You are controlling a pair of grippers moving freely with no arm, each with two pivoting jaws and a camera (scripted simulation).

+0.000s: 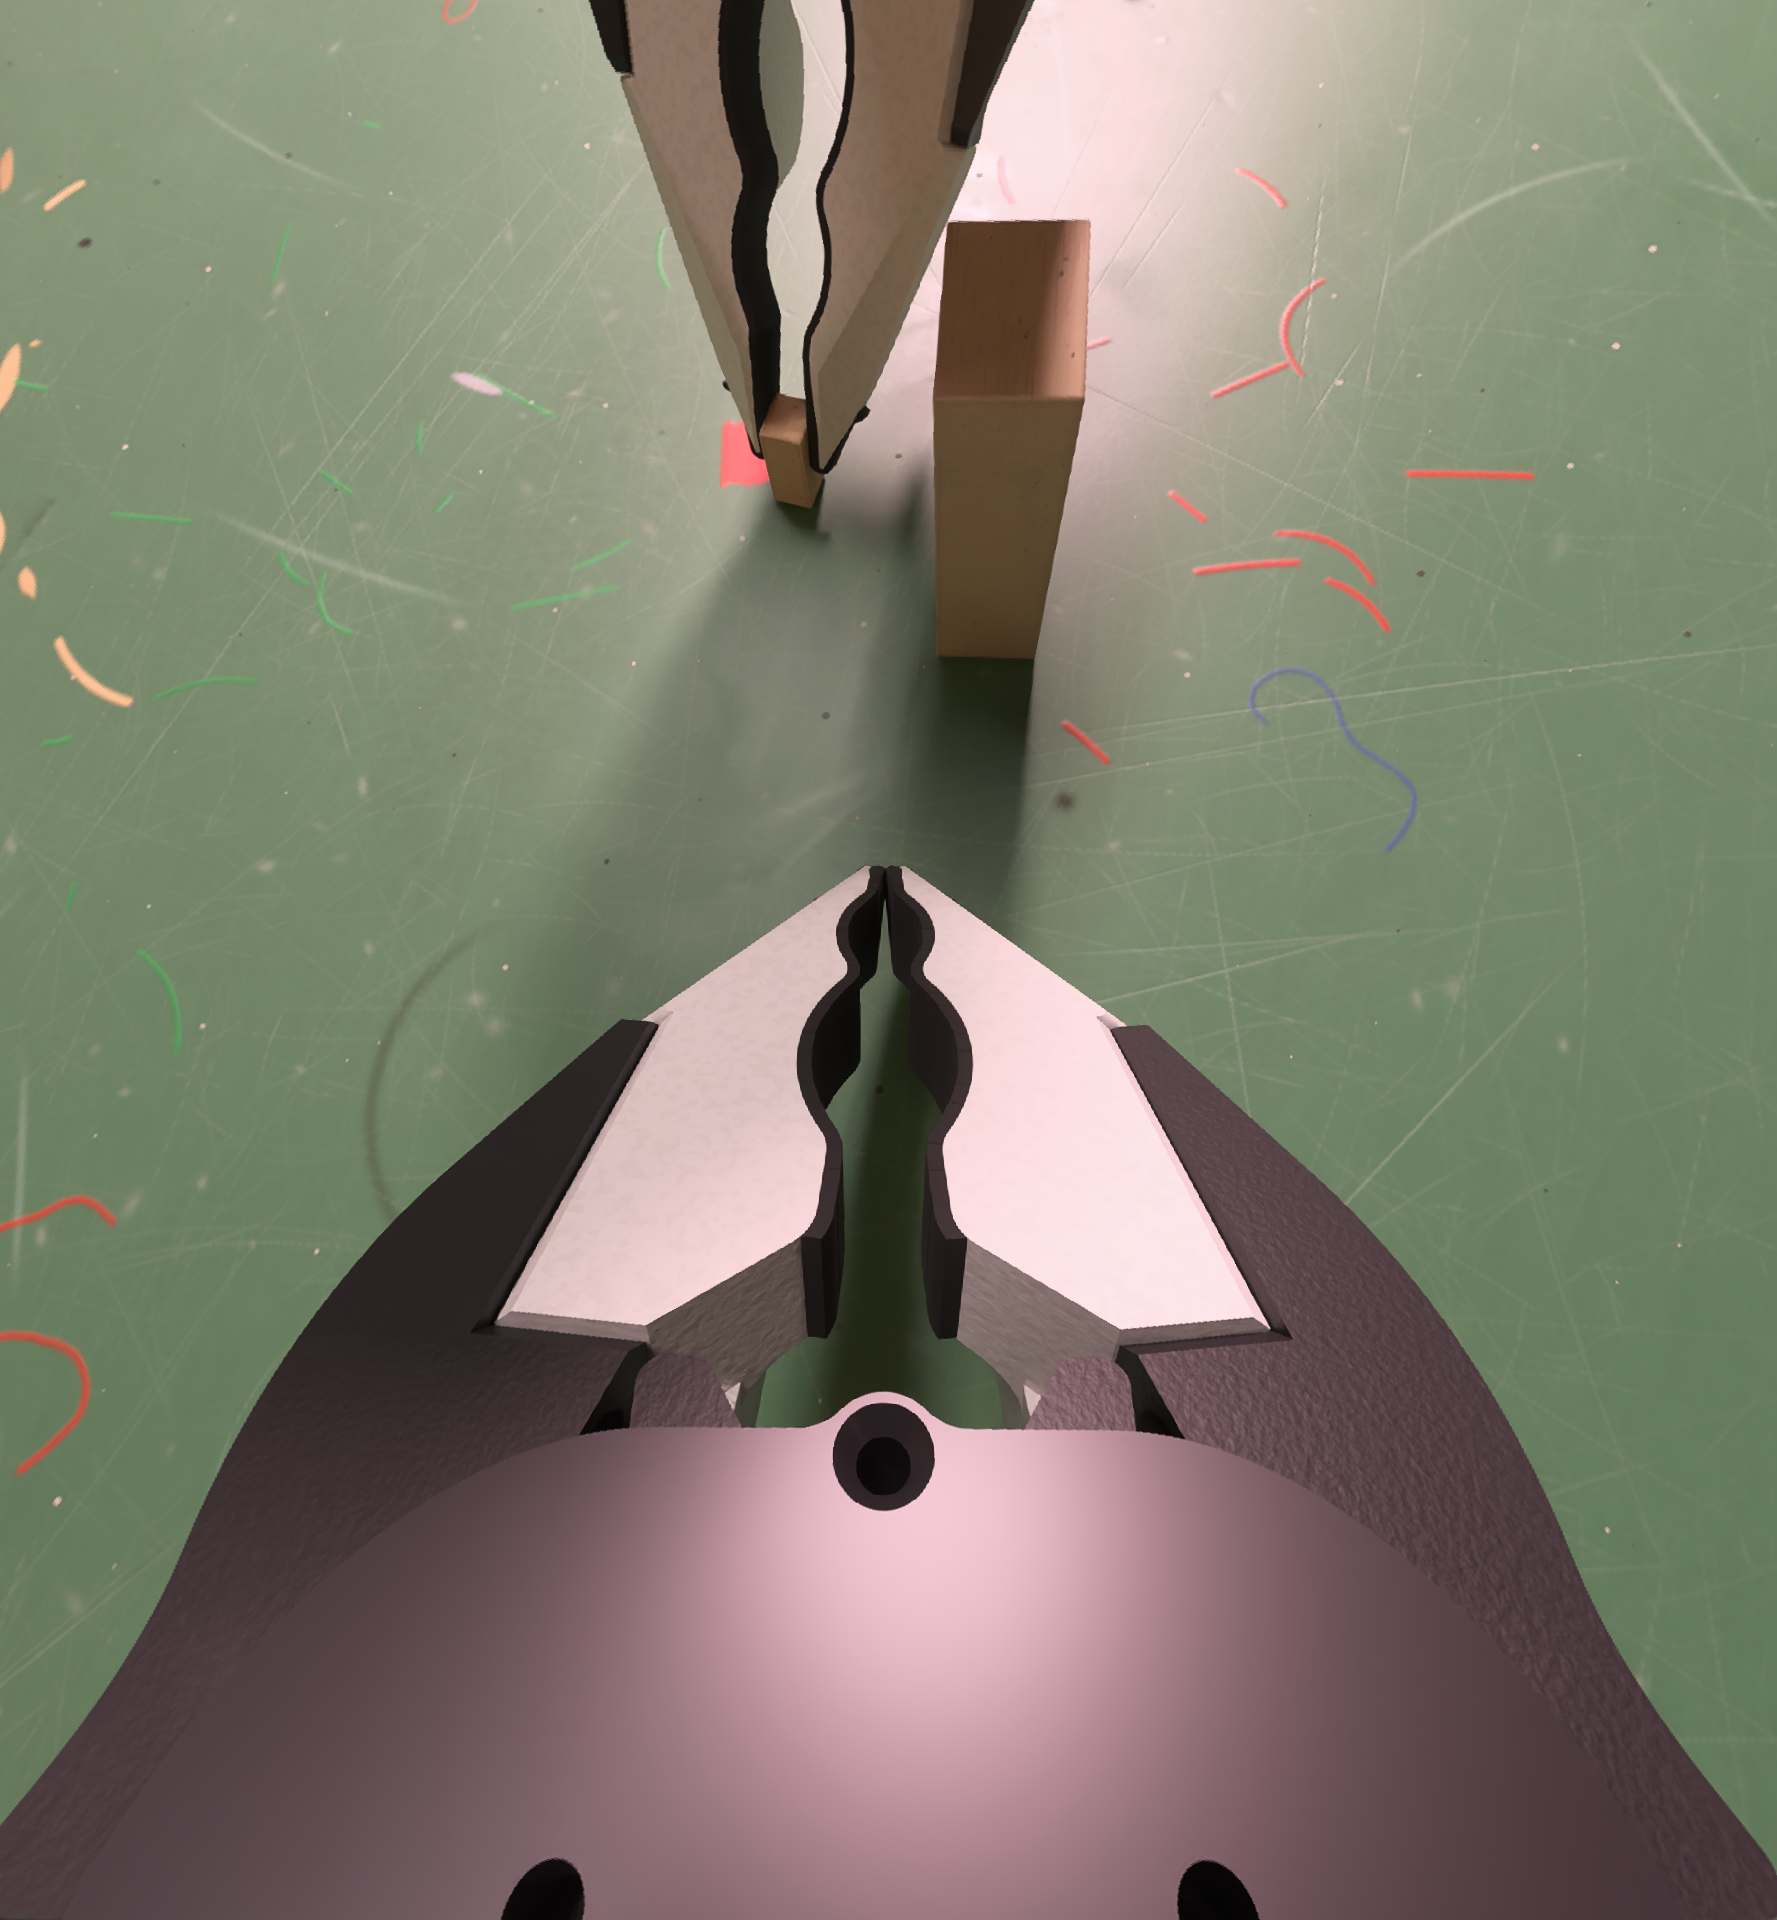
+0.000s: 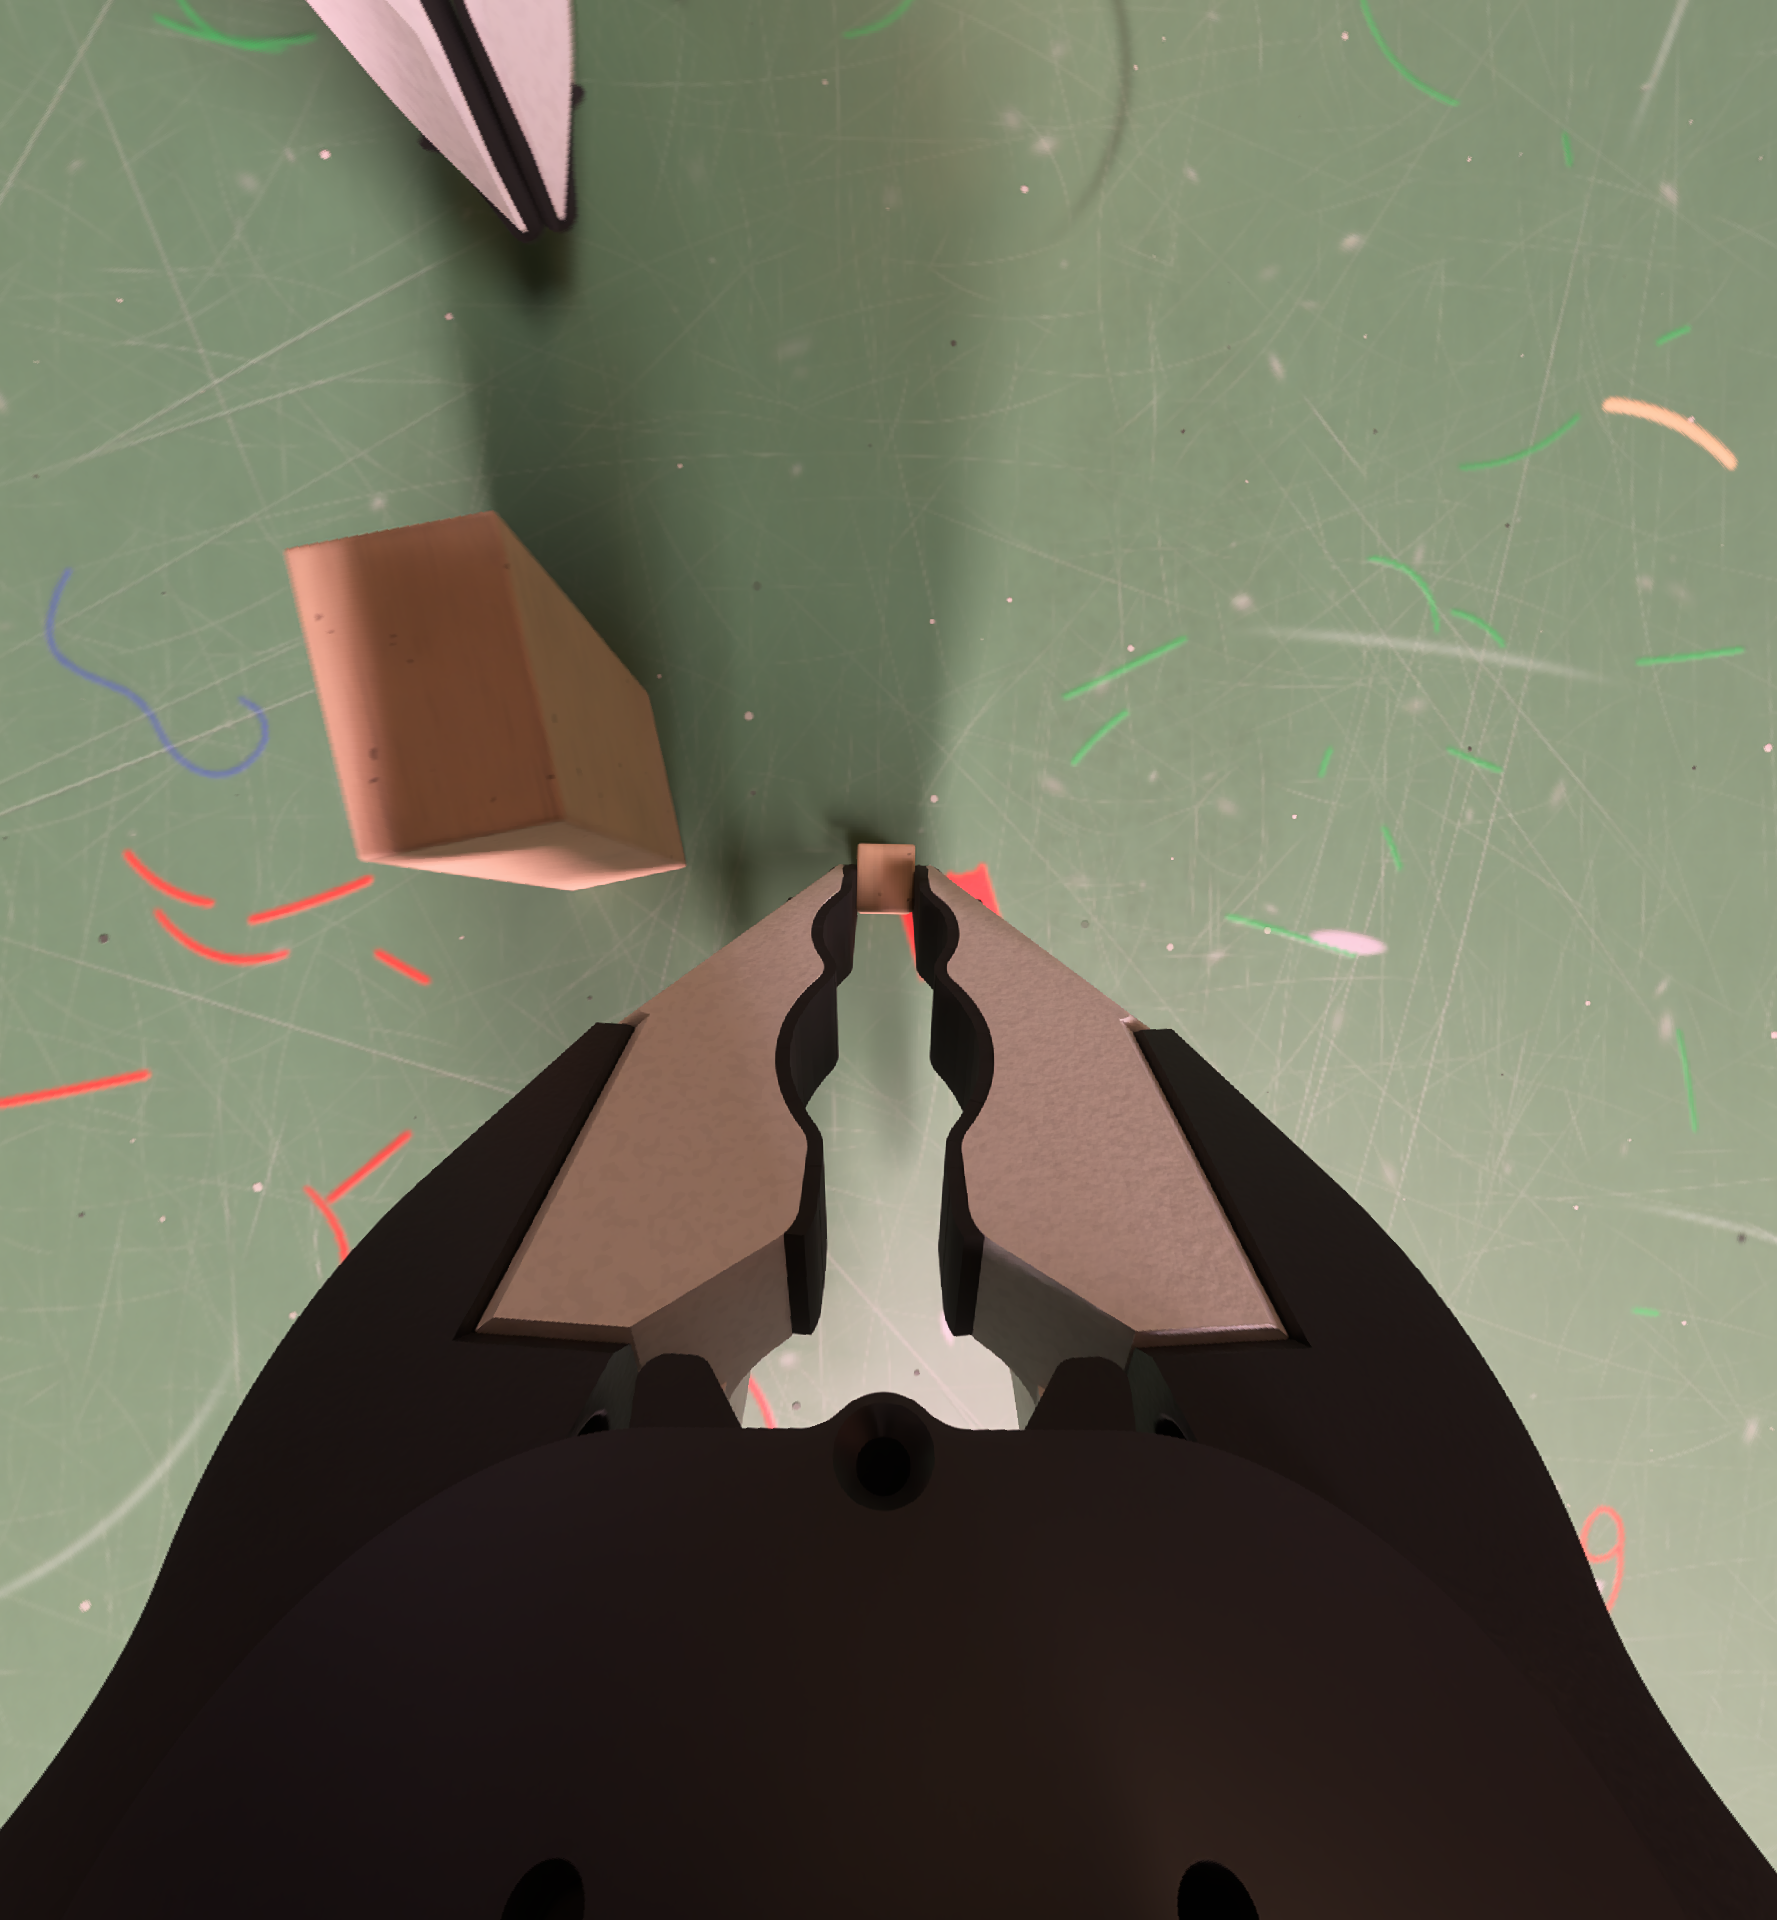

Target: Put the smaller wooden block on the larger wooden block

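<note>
The right gripper [image 2: 886,883] pinches the small wooden block [image 2: 885,878] between its two fingertips, the block's lower end at or just above the scratched green table [image 2: 1279,623]; whether it touches the surface cannot be told. Seen from the left wrist view, the same gripper [image 1: 788,442] reaches down from the top of the frame, its pale fingers narrowed around the small wooden block [image 1: 792,465], which sticks out below the tips. The large wooden block [image 1: 1003,457] stands upright on the table [image 1: 344,831] just beside the small block, apart from it, with a narrow strip of green showing between the two. In the right wrist view the large wooden block [image 2: 479,707] sits to the left of the held block. A small red patch [image 1: 742,457] on the table lies on the far side of the small block from the large block, and shows again [image 2: 972,888] partly hidden behind a right gripper finger. The left gripper [image 1: 884,873] hovers above the table well apart from the large block, its fingertips pressed together with nothing between them; its closed tips [image 2: 541,208] also appear beyond the large block in the right wrist view. Coloured scribbles in red, green, orange and blue are scattered over the table around the large block.
</note>
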